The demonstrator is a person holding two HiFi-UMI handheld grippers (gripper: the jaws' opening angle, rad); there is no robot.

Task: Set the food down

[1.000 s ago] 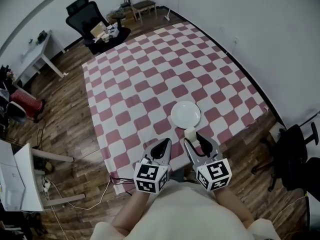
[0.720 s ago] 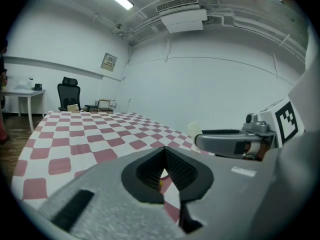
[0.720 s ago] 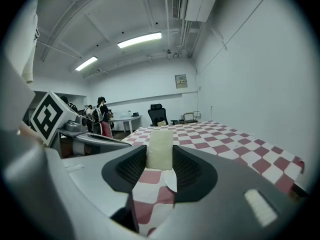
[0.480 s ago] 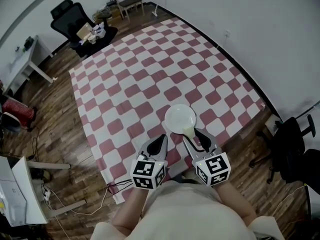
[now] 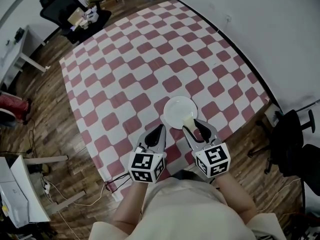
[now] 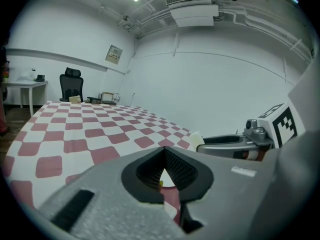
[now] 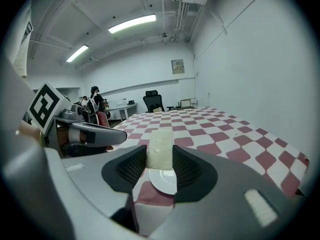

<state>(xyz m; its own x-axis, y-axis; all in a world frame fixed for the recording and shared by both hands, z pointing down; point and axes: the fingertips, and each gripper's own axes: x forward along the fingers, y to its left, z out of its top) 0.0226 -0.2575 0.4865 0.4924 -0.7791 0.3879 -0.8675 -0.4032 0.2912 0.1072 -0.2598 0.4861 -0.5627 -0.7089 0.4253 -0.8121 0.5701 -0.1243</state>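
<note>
Food (image 7: pixel 160 149), a pale block, is clamped between the jaws of the right claw (image 5: pixel 192 126) and now hangs over the near rim of the white plate (image 5: pixel 176 109). A second ago it was short of that rim, above the red-and-white checked surface (image 5: pixel 135 64). Whether the block touches the plate cannot be told. The left claw (image 5: pixel 159 132) hovers just beside, jaws pressed together on nothing, as before.

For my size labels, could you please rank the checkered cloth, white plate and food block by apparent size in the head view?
1. Checkered cloth.
2. White plate.
3. Food block, held in the right claw.
</note>
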